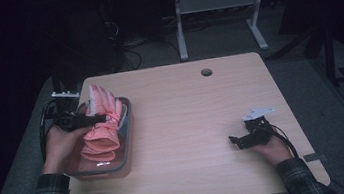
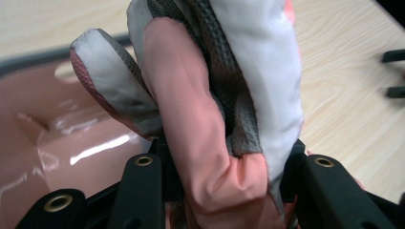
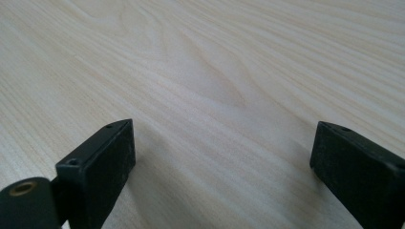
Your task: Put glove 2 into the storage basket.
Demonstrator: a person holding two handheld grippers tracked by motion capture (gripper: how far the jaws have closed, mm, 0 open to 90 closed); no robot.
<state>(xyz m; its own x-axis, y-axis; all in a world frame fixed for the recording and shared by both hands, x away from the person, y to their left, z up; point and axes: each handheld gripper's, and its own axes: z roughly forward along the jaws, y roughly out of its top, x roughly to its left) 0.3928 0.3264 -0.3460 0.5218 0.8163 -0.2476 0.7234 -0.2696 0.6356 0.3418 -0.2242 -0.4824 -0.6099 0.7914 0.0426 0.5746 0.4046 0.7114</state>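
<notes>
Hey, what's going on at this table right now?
A person at a light wooden table holds a two-jaw gripper in each hand. The left gripper is clamped on a pink and grey fabric work glove, holding it over a clear plastic bin with a grey rim at the table's left side, where more pink fabric lies. The right gripper rests low over bare tabletop, jaws open and holding nothing.

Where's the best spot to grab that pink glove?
Probably mid-body, where the left claw already pinches the pink glove: the folded fabric bunches there into a thick wad. Come in from the side, across the glove, above the tub.
</notes>
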